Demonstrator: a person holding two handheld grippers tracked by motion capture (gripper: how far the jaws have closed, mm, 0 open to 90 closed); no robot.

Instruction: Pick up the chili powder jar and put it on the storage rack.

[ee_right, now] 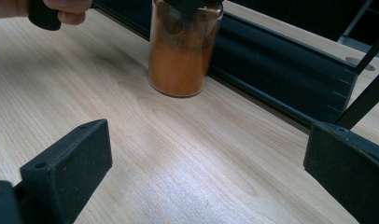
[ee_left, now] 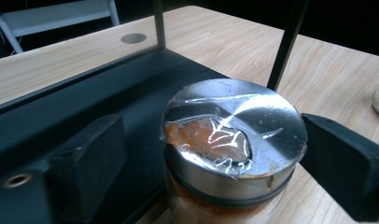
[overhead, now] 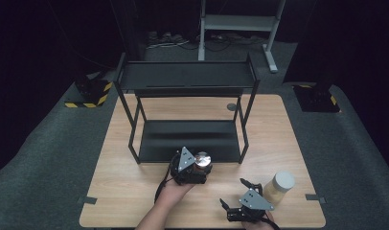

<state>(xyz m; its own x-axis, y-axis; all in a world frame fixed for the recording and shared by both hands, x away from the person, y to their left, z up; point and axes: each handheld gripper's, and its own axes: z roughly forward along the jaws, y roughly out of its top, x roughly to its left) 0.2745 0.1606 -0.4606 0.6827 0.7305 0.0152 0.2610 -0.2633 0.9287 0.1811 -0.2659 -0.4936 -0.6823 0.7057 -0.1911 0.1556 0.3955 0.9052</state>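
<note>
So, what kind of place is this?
Probably a lab or studio set up for recording: a wooden table on grey carpet, a black two-tier metal shelf, hazard-striped stand bases and dark surroundings.

Lab: dark curtains, hazard-taped stand bases (overhead: 87,98)

A wooden worktop (overhead: 135,187) carries a black two-tier rack (overhead: 188,139) at its middle, an orange-filled jar (overhead: 202,163) just before the rack's lower shelf, and a pale jar (overhead: 279,188) near the right corner.
</note>
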